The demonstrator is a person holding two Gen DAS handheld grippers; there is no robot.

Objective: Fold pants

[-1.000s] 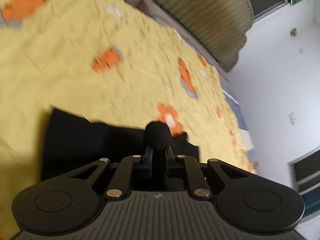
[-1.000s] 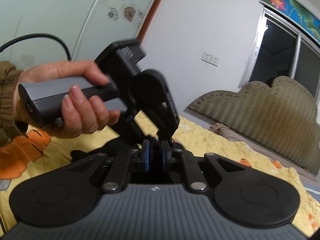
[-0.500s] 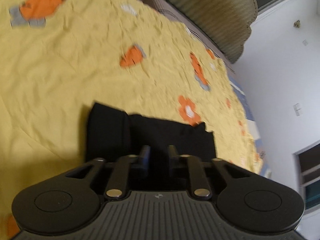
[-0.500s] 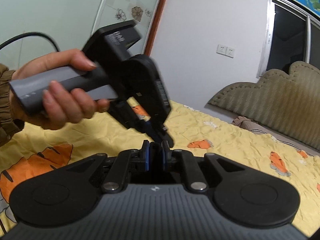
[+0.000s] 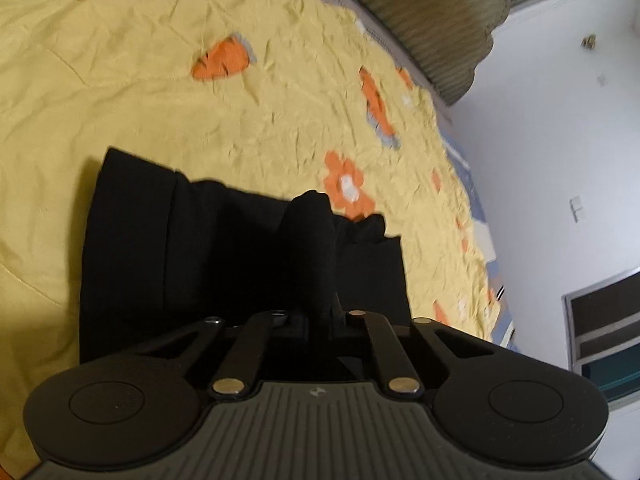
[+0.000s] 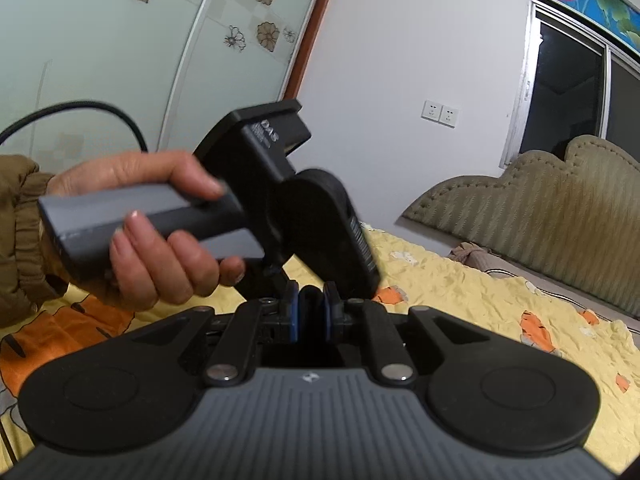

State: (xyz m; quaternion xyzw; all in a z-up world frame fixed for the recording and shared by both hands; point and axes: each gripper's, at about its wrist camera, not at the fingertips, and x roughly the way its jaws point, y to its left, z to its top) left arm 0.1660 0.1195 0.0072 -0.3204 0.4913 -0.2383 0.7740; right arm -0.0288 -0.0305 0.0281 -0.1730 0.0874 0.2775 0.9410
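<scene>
The black pants [image 5: 168,248] lie folded in a block on the yellow bed sheet [image 5: 140,60], seen in the left wrist view. My left gripper [image 5: 320,300] is shut on a raised fold of the pants [image 5: 310,240] and holds it just above the block. In the right wrist view my right gripper [image 6: 311,312] is shut on a dark wad of the pants [image 6: 310,300] between its blue pads [image 6: 293,316]. The left gripper body [image 6: 304,216], held in a hand [image 6: 152,208], is right in front of it.
The sheet has orange carrot and flower prints [image 5: 222,60]. A padded olive headboard [image 6: 552,216] stands at the far end of the bed. A white wall with sockets [image 6: 440,114], a window [image 6: 568,96] and a sliding wardrobe door [image 6: 120,52] surround the bed.
Half a second ago the left fingers stood apart over the pants; now they are shut on a raised fold. The left gripper has dipped closer to my right fingertips.
</scene>
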